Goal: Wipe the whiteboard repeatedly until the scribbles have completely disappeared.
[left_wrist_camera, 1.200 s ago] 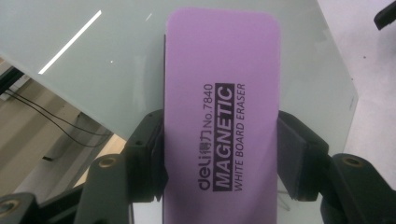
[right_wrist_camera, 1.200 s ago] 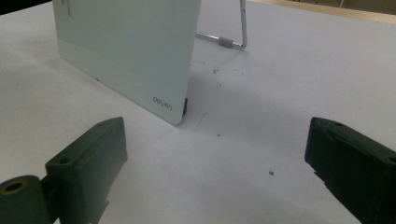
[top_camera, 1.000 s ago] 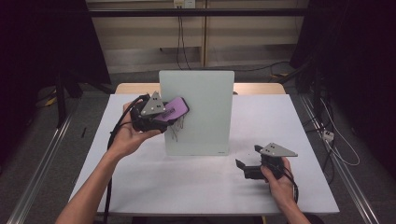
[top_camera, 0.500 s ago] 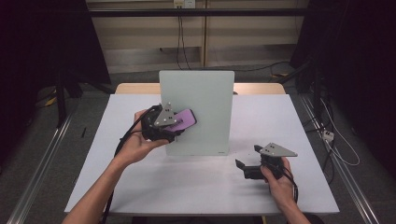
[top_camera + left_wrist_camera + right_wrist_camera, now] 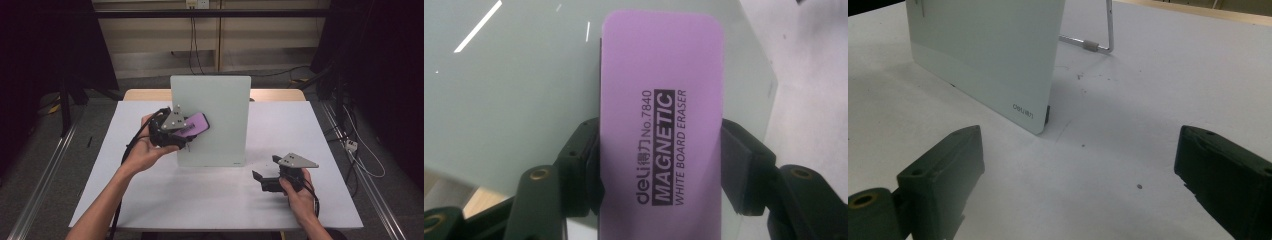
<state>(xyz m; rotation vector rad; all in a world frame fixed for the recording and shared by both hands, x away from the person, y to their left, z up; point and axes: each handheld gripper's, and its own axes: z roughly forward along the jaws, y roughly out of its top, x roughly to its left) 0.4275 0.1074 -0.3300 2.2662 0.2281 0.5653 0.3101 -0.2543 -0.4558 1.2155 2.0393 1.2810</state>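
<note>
eraser (image 5: 659,150) base cut off by frame edge.

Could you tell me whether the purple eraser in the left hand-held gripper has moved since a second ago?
Yes. The purple eraser, clamped in the left hand-held gripper, has dropped from the whiteboard's upper left edge to mid-height, further onto its face.

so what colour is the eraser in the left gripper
Purple eraser with black lettering, clearest in the left gripper view.

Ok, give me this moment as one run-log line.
left claw: shut on purple eraser | eraser: at whiteboard face | right claw: open, holding nothing, over table | marks: faint strokes near eraser
</note>
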